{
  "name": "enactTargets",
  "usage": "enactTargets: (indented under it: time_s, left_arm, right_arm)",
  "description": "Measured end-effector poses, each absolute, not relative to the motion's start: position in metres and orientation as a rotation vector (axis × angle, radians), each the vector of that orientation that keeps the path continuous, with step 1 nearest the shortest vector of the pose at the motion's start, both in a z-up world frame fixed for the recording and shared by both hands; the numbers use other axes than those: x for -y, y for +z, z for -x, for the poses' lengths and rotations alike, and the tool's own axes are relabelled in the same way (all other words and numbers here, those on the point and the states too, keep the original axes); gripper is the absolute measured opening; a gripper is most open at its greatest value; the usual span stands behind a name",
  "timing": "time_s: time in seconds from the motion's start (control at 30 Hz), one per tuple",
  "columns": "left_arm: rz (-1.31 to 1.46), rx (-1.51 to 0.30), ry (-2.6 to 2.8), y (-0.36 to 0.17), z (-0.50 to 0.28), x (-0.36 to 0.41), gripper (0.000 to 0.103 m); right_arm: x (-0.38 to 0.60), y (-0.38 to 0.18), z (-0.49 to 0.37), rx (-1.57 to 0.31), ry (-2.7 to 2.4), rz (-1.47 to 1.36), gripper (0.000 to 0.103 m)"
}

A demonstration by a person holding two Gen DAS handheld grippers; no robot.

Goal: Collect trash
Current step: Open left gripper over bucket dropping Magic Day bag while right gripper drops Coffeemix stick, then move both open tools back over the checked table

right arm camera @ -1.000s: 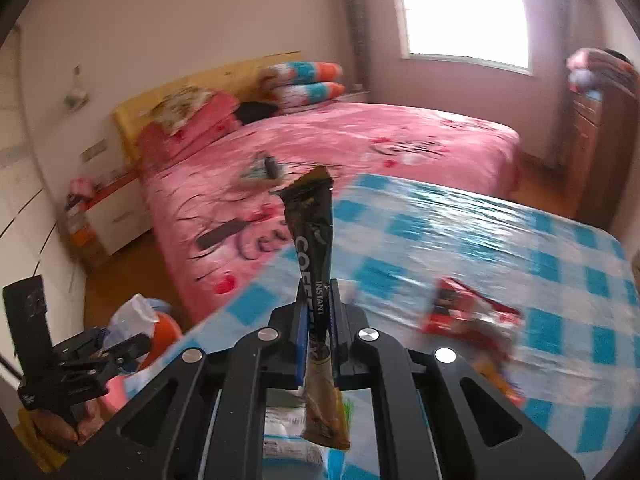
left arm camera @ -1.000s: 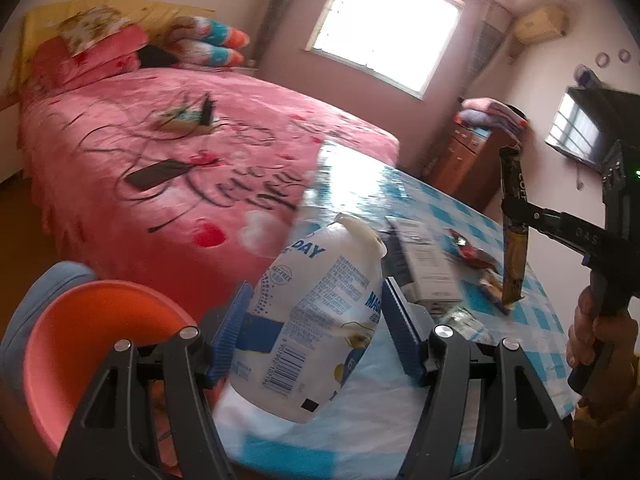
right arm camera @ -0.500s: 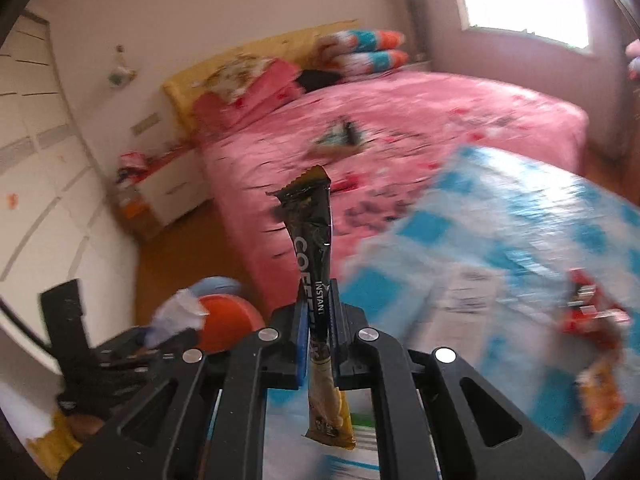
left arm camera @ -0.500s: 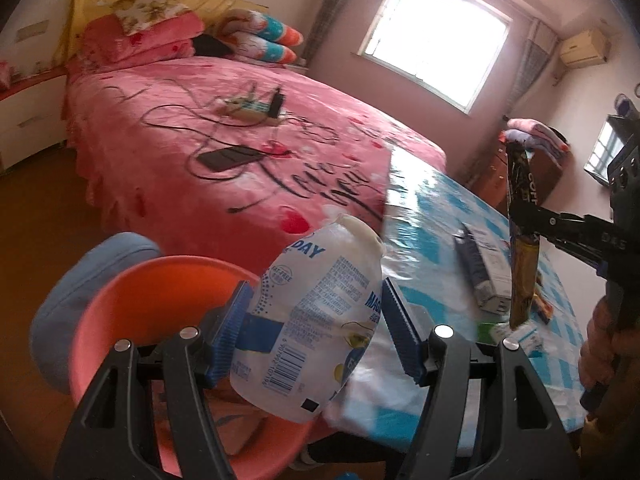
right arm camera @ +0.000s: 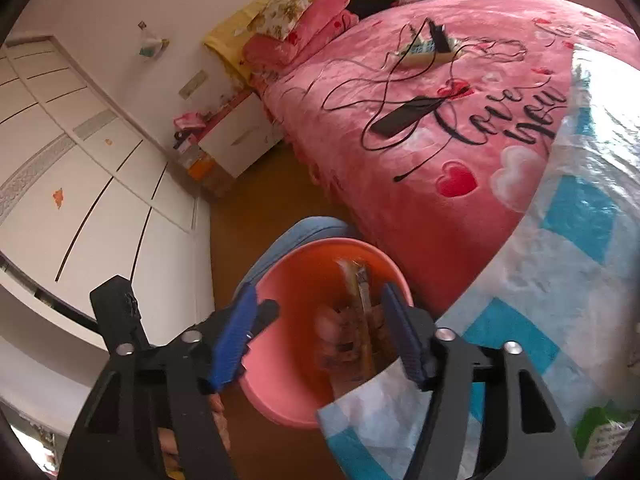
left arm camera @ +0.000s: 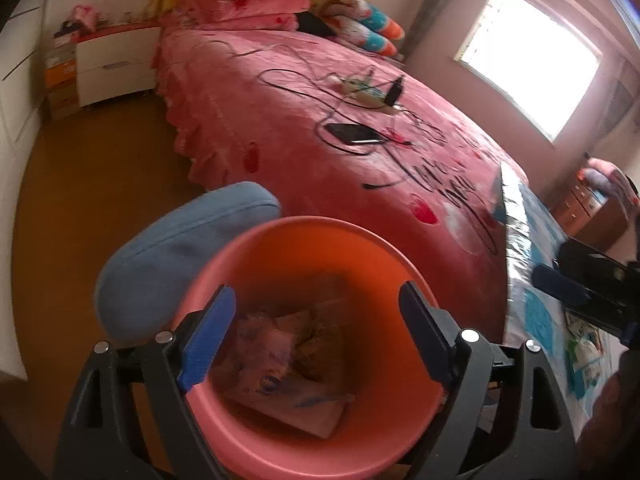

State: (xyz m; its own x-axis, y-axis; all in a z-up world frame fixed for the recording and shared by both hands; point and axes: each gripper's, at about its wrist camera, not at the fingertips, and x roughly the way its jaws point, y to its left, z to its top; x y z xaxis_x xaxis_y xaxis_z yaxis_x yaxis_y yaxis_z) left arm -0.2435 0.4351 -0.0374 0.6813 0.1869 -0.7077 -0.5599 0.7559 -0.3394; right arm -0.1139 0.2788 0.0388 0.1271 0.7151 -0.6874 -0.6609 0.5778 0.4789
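Since a sec earlier both grippers had swung off the table toward the orange bin point(left arm camera: 320, 240) and let go: the white bottle that sat between the left pads was gone from them, and the coffee stick the right one had clamped was loose. The left gripper point(left arm camera: 316, 336) hung right over the bin mouth, jaws opening, wide apart w/ nothing between the blue pads point(left arm camera: 208, 340). In the bin lay a pale flattened bottle or wrapper point(left arm camera: 280, 392) plus brownish packets, too blurred to sort out.

In the right wrist view the right gripper point(right arm camera: 316, 336) was also over the bin point(right arm camera: 276, 360), jaws opening, pads clear of the coffee stick point(right arm camera: 362, 320), which was a blurred streak betw. them, nearer the right-hand pad, dropping into the bin. The left gripper's black body showed at lower left of that view, a hand below it.

The bin stood on the wood floor beside a blue cushioned stool point(left arm camera: 180, 248), at the corner of the blue-checked table point(right arm camera: 560, 280) and near the pink bed point(left arm camera: 320, 132). A green-white packet point(right arm camera: 604, 428) lay on the table edge. On the bed: a phone point(left arm camera: 354, 134) & a power strip w/ cables.
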Motion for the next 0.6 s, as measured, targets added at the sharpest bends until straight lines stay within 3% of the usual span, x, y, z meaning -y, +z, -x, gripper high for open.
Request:
enactTargets:
  time_s: [0.2, 0.6]
  left_arm:
    - [0.548, -0.665, 0.431, -0.025, 0.244, -0.427, 0.085]
    - [0.381, -0.637, 0.299, 0.002, 0.222, -0.36, 0.087]
  right_arm:
    - [-0.239, 0.066, 0.123, -0.885, 0.911, -0.041, 0.089]
    - [-0.16, 0.079, 0.138, -0.695, 0.757, 0.03, 0.09]
